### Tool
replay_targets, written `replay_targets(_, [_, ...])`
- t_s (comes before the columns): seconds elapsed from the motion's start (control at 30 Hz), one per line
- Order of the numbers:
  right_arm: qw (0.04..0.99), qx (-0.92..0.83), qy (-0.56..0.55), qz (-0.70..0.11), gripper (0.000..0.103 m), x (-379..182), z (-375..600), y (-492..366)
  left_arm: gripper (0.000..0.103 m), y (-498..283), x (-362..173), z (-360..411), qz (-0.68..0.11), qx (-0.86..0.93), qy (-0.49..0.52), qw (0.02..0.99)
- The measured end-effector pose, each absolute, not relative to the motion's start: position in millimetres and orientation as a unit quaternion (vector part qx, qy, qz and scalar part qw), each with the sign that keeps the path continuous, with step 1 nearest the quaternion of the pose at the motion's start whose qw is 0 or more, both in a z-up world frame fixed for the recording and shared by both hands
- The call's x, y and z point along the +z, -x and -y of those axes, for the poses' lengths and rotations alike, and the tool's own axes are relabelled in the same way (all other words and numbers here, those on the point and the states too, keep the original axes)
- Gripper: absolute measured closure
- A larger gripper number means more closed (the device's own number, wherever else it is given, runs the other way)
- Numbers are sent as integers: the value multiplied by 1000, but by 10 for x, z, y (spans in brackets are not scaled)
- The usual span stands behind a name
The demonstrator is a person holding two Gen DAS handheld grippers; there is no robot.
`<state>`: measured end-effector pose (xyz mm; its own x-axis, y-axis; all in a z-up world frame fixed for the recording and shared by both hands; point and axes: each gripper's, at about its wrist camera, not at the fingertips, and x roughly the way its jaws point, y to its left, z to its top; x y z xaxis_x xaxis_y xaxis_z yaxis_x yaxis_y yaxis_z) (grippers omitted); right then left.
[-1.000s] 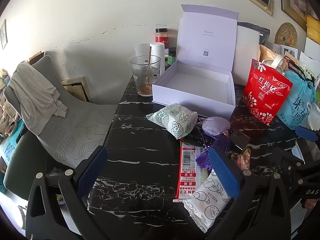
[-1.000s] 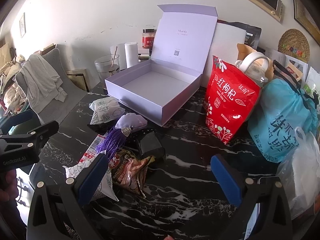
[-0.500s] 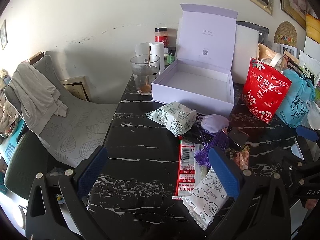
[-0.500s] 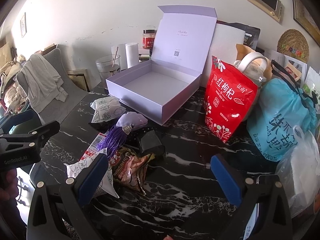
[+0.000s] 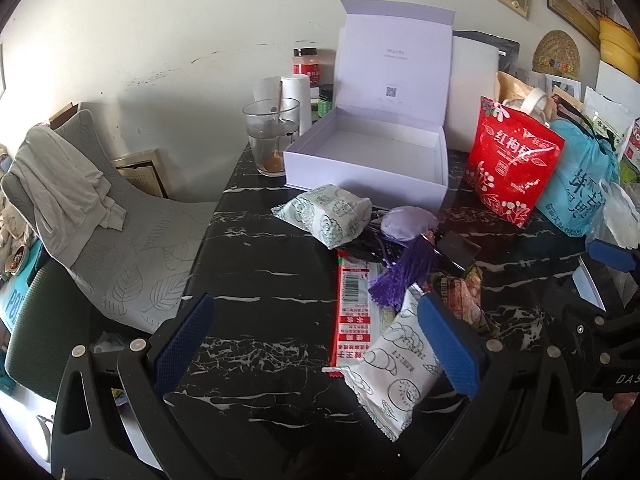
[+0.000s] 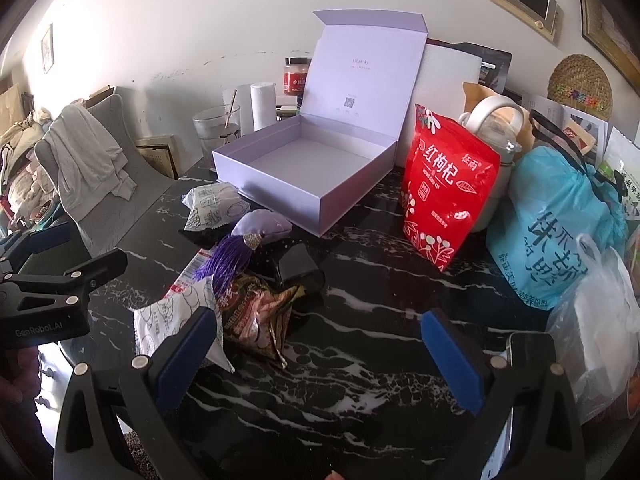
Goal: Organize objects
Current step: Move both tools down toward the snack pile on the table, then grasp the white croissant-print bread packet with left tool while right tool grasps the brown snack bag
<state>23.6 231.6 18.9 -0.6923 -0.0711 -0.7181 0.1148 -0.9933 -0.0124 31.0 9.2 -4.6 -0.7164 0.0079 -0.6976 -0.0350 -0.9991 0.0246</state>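
Observation:
An empty lavender box (image 5: 372, 168) (image 6: 304, 176) stands with its lid up at the back of the black marble table (image 5: 260, 280). In front of it lies a heap: a green-patterned packet (image 5: 326, 214), a lilac pouch with a purple tassel (image 5: 404, 224) (image 6: 260, 226), a red-and-white strip packet (image 5: 352, 308), a white snack packet (image 5: 394, 364), a brown snack bag (image 6: 256, 312) and a small black box (image 6: 296, 268). My left gripper (image 5: 316, 344) is open, its right finger beside the white packet. My right gripper (image 6: 316, 356) hangs open over bare table, near the brown bag.
A red bag (image 6: 444, 188), a blue bag (image 6: 560, 220) and a white plastic bag (image 6: 600, 328) crowd the right side. A glass with a spoon (image 5: 272, 136), a paper roll and jars stand left of the box. A grey chair with clothing (image 5: 72, 192) sits off the table's left edge.
Both views have shifted only slightly; the box and heap sit marginally lower and farther. Nothing on the table has moved, and both grippers stay open.

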Motion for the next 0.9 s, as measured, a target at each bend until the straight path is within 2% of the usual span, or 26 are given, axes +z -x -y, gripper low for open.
replay_targets(0.53, [63, -904, -421, -24, 1, -120, -2369, -364, 2, -436, -397, -457, -61, 909, 405, 73])
replay_targets(0.73, [69, -896, -438, -20, 7, -246, -2395, -289, 2, -330, -549, -575, -77, 900, 418, 93])
replay_targets(0.9, [83, -890, -449, -15, 8, -341, -2395, -175, 2, -191, -684, -679, -114, 891, 426, 110])
